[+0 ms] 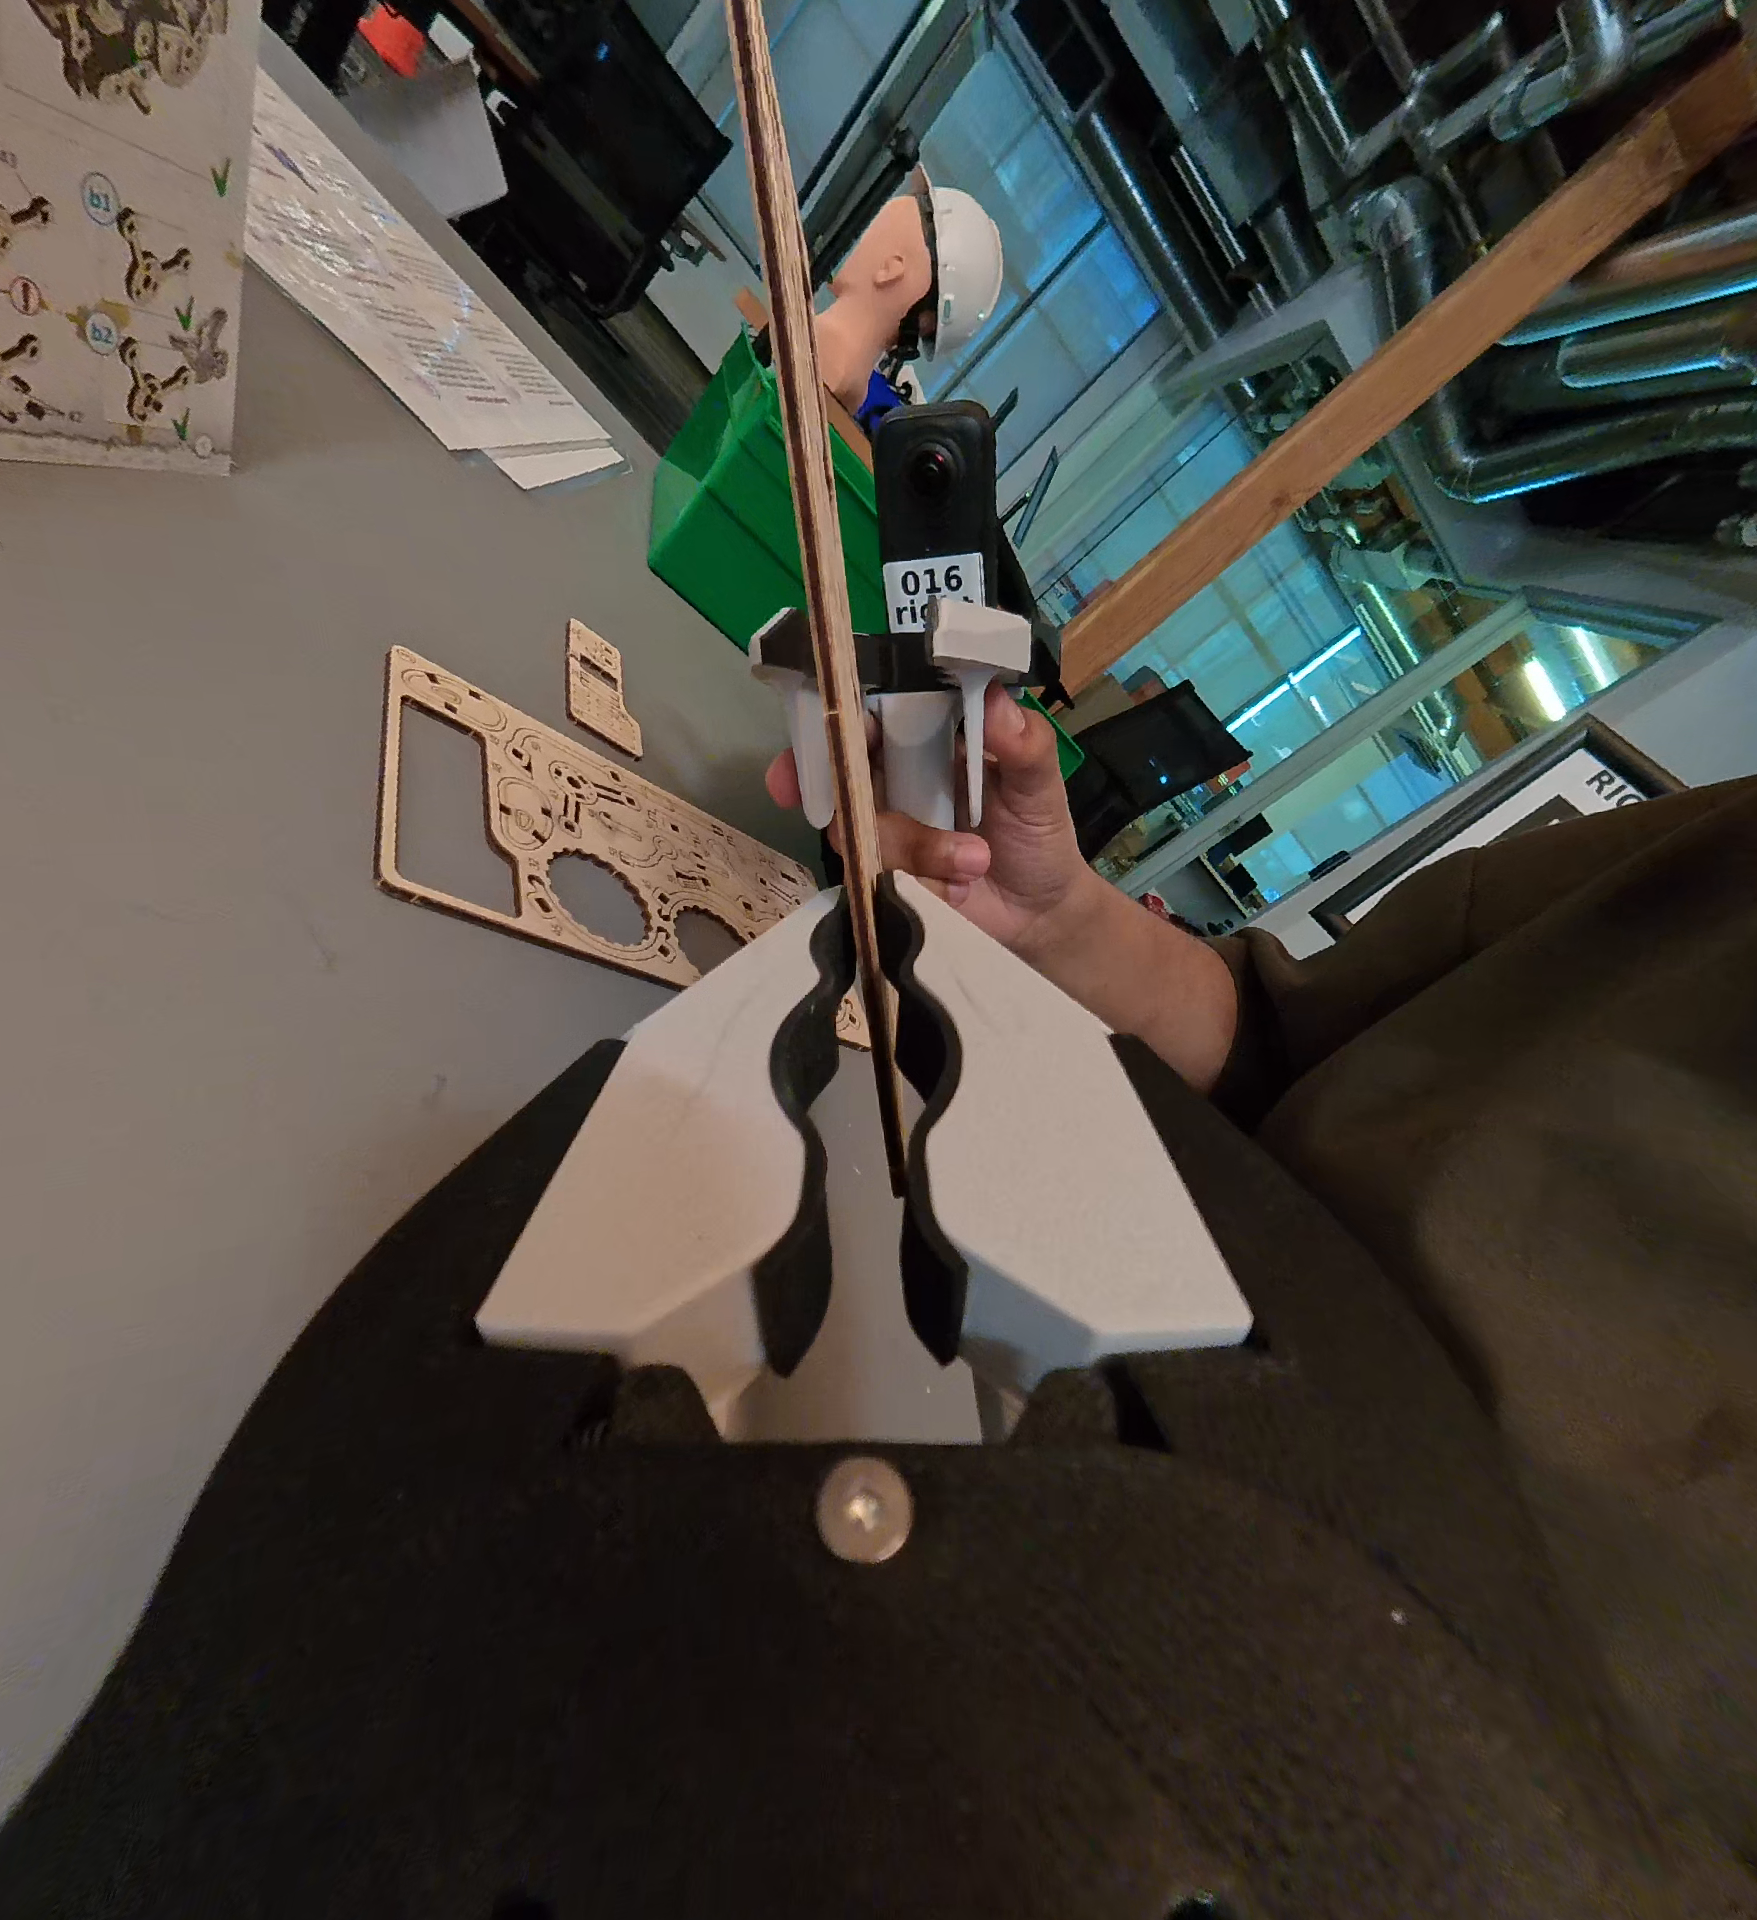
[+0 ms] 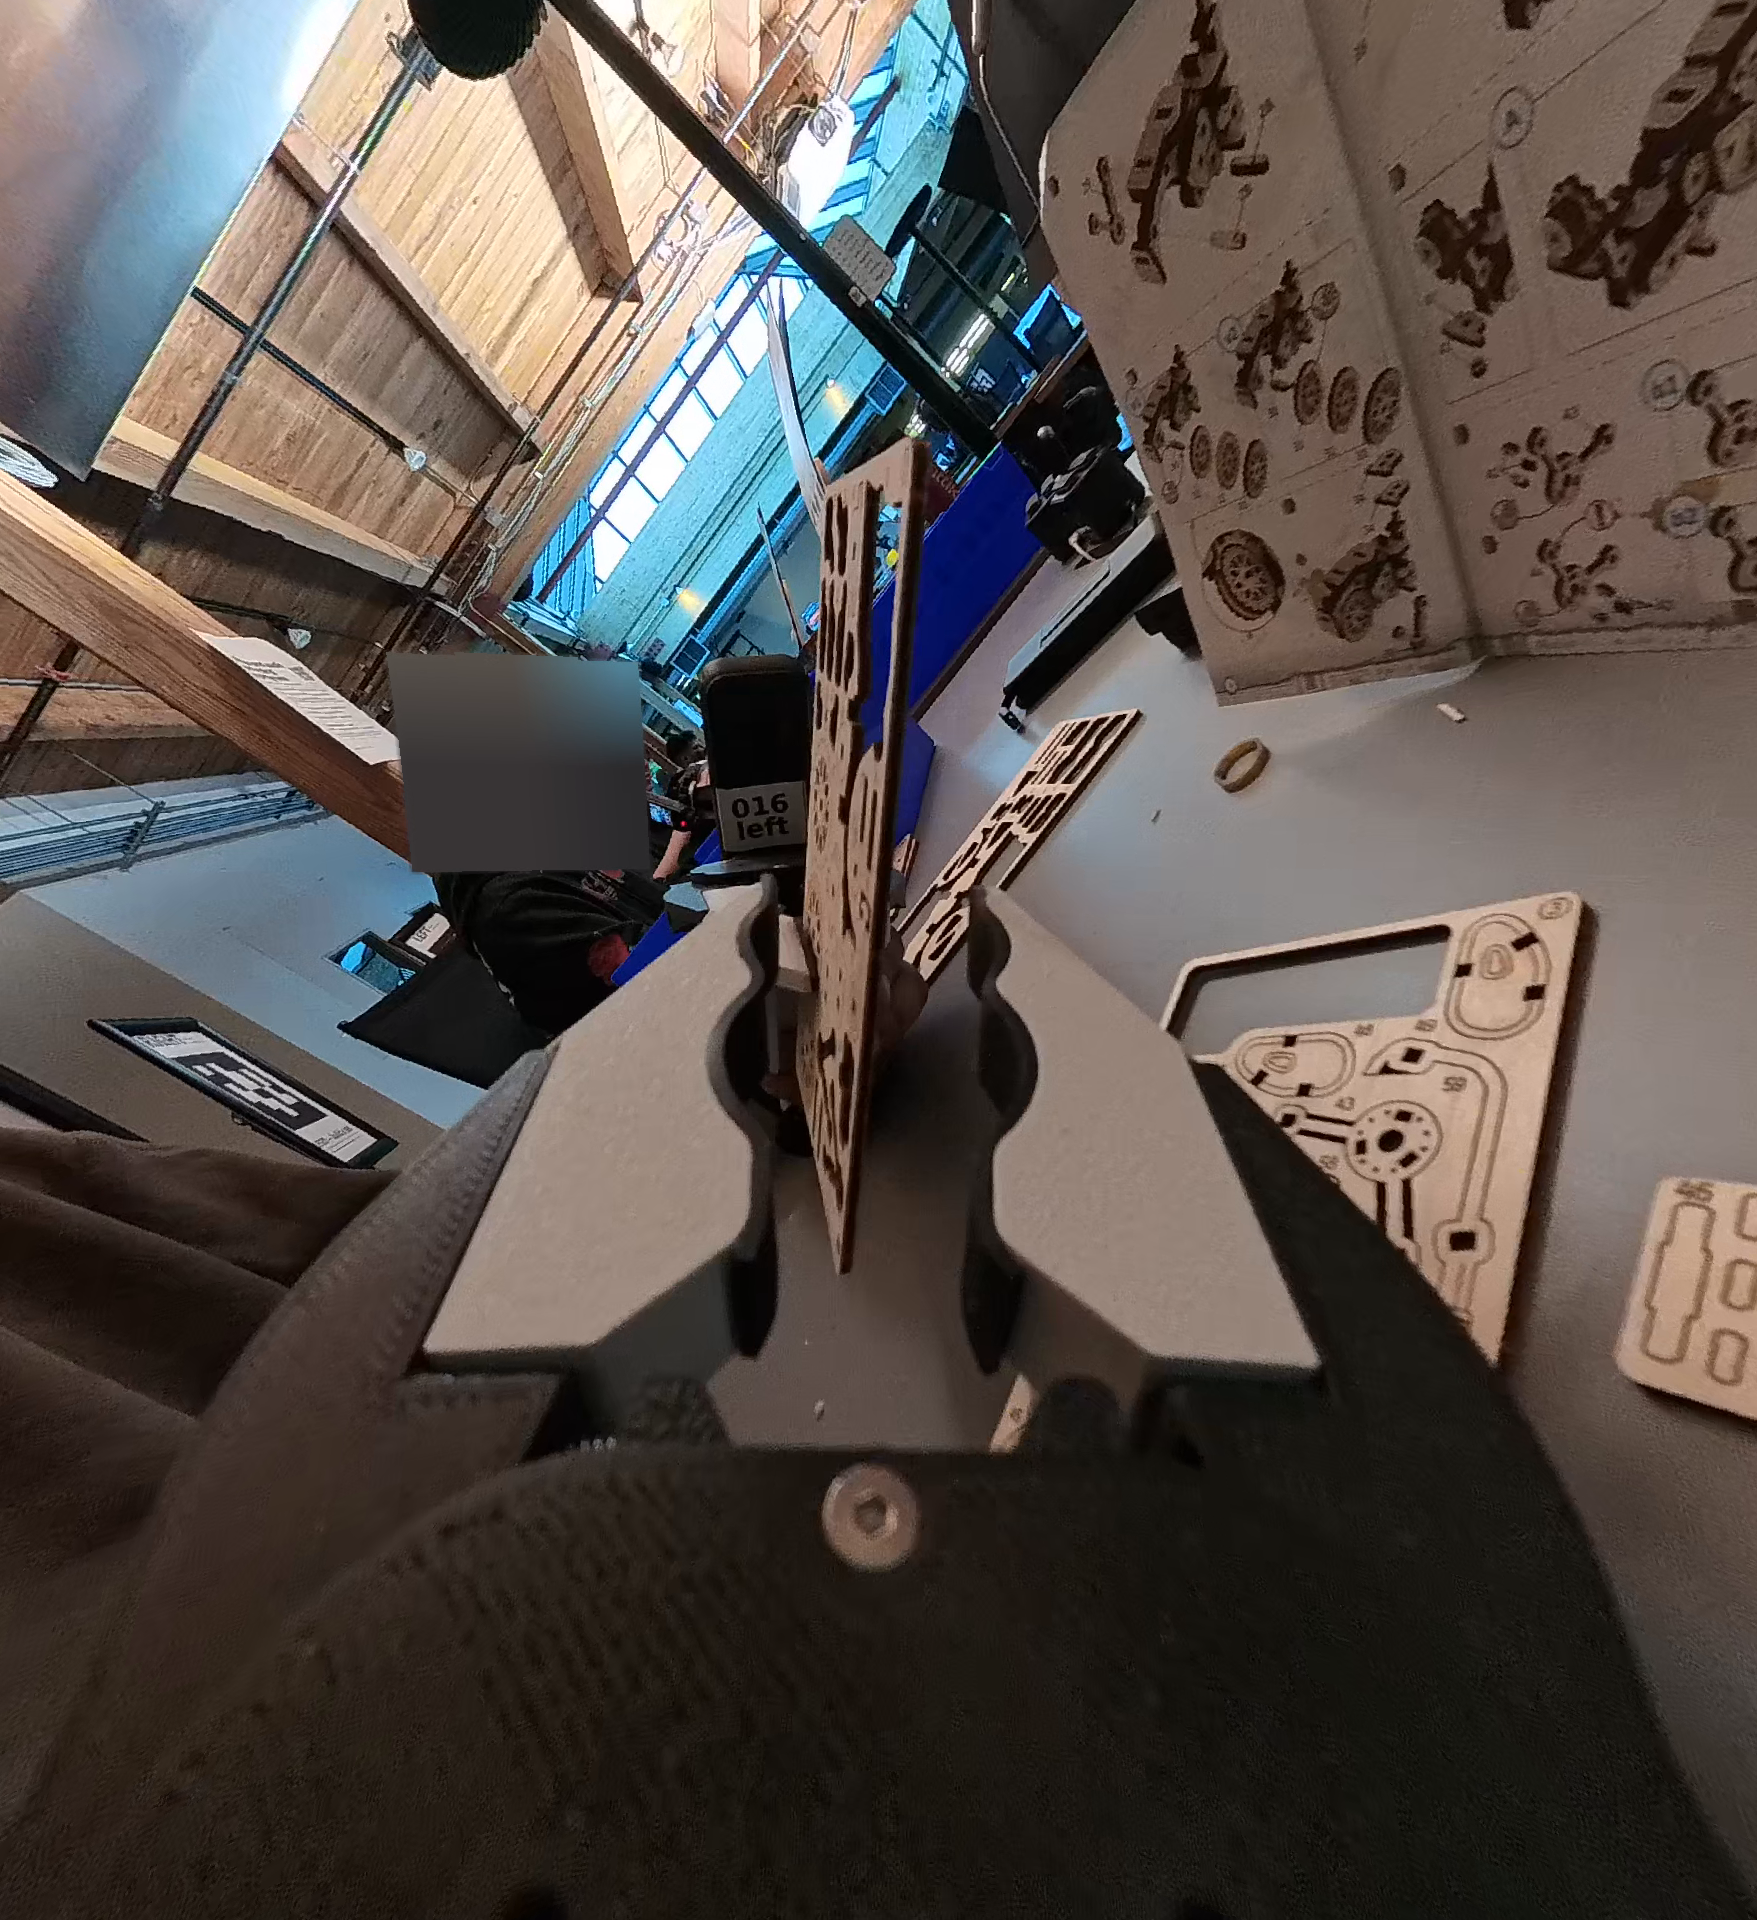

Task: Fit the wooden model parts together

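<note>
A thin laser-cut wooden parts sheet (image 1: 820,520) stands on edge above the grey table. My left gripper (image 1: 869,920) is shut on the sheet's lower edge, with its black wavy pads pressed on both faces. My right gripper (image 2: 874,925) faces it from the far side, held by a hand. It is open, with one finger on each side of the same sheet (image 2: 858,831) and a gap on both sides. The right gripper also shows in the left wrist view (image 1: 895,769), straddling the sheet.
Flat on the grey table (image 2: 1373,810) lie a large wooden sheet with cut-outs (image 1: 562,831), a small wooden card (image 2: 1736,1309), another sheet (image 2: 1373,1091), a long sheet (image 2: 1019,821) and a small ring (image 2: 1243,764). An instruction sheet (image 1: 74,229) stands behind them. A green bin (image 1: 728,499) is at the back. One gripper's finger ends stand about 7 centimeters off the other's. My left tips are about 15 centimeters from the small wooden card (image 2: 1736,1309), my right tips only 11 centimeters. It turns up in the left wrist view (image 1: 614,721) as well.
</note>
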A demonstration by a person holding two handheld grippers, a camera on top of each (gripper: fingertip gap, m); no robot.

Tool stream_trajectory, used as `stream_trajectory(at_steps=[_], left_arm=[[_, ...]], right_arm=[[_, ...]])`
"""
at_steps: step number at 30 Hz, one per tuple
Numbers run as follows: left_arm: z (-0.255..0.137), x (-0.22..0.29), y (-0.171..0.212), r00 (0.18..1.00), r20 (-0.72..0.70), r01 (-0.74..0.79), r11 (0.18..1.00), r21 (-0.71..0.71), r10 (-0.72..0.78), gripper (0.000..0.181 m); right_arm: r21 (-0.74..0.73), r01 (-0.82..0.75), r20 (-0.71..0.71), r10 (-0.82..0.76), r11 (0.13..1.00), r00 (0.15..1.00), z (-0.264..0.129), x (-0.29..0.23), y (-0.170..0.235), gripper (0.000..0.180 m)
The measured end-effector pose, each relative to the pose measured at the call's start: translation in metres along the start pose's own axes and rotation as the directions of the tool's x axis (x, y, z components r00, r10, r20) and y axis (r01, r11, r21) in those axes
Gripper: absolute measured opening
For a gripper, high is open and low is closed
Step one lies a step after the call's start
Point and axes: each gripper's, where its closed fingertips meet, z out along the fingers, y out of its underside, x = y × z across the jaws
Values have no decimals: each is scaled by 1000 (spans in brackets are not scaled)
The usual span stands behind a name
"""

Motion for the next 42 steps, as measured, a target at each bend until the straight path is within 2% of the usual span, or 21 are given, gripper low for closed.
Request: stream_trajectory(at_steps=[31,42], left_arm=[[-2,-4,-6,1000,10,23,999,33,-23,1],[1,7,-3,998,-17,-66,997,30,66,1]], right_arm=[[-11,8,-13,-8,1000,1000,1,1,2,34],[-236,39,23,-34,971,999,19,-12,47,27]])
